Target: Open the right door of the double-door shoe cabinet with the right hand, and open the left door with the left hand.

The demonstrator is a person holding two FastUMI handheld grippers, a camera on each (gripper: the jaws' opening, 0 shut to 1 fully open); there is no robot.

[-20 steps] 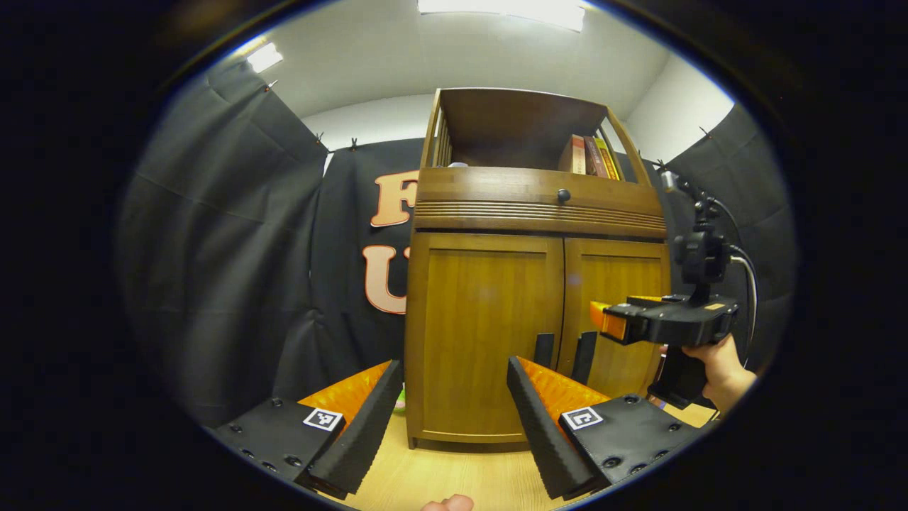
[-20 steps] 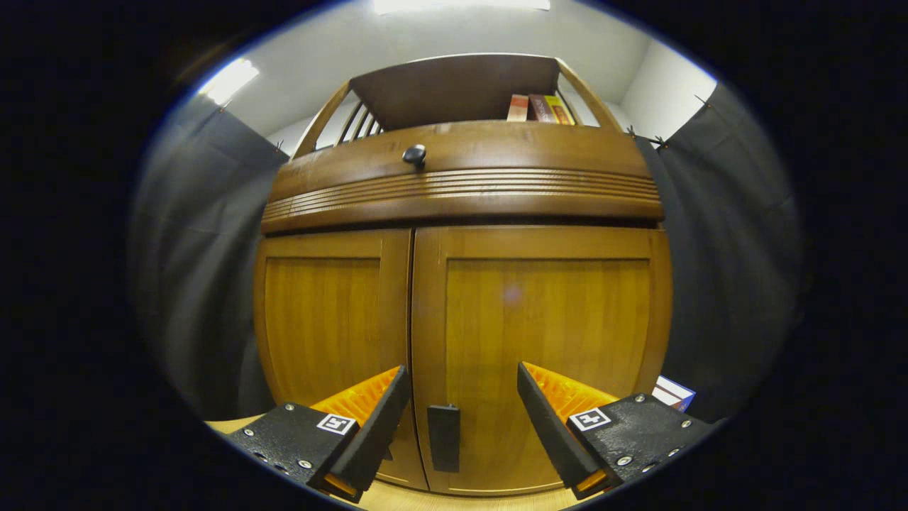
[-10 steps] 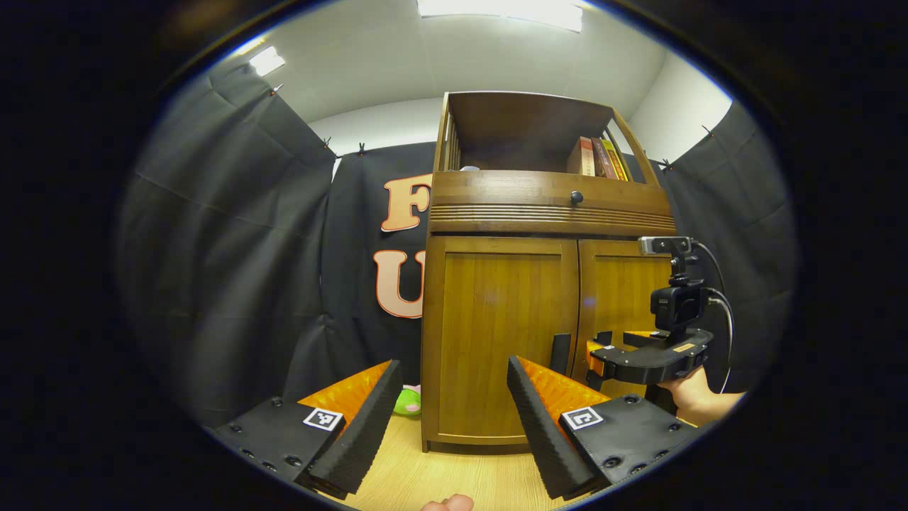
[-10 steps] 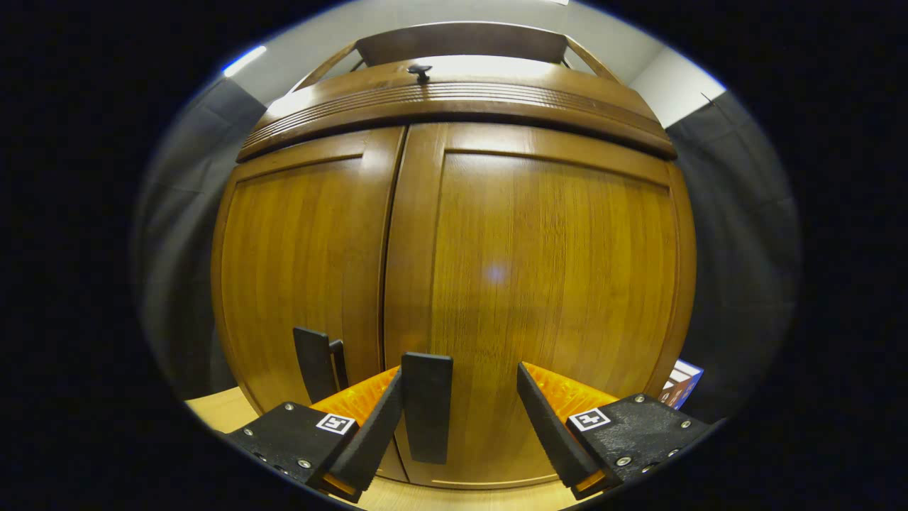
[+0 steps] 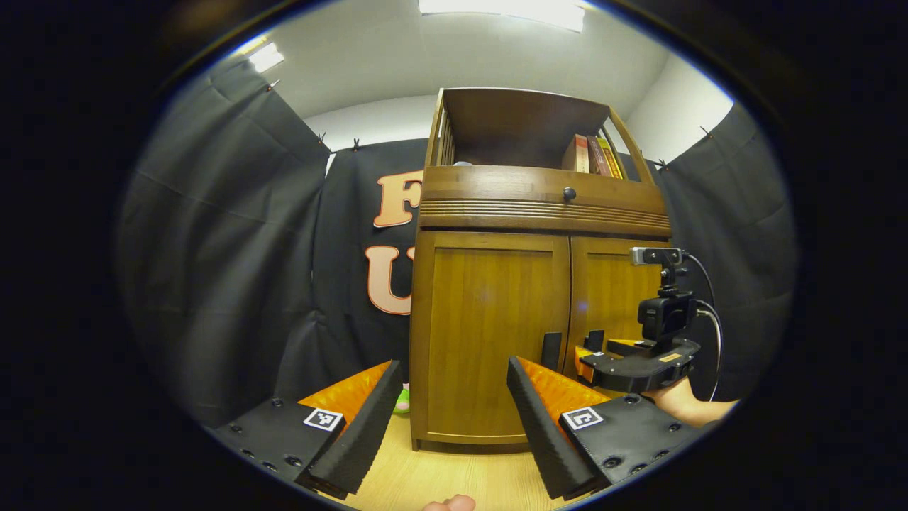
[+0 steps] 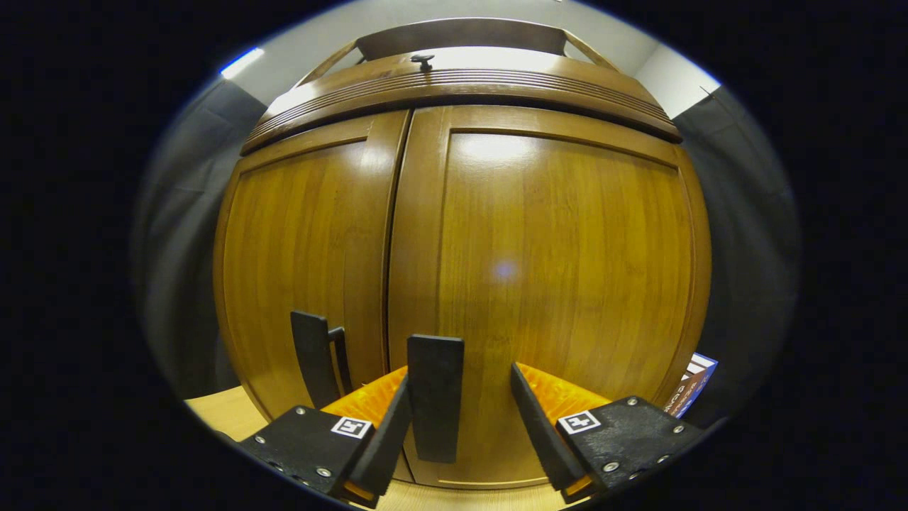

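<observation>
Handle (image 6: 435, 397) stands between our right gripper (image 6: 461, 419) fingers, jaws wide; we close squarely on it, then pull.

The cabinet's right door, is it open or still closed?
Closed. In the right gripper view the right door sits flush beside the left door, with only a thin seam between them.

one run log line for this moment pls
phase: reach right handle | right tongs: open, right door handle between fingers, not clamped | left tongs: open, back from cabinet | doors: both shut
</observation>
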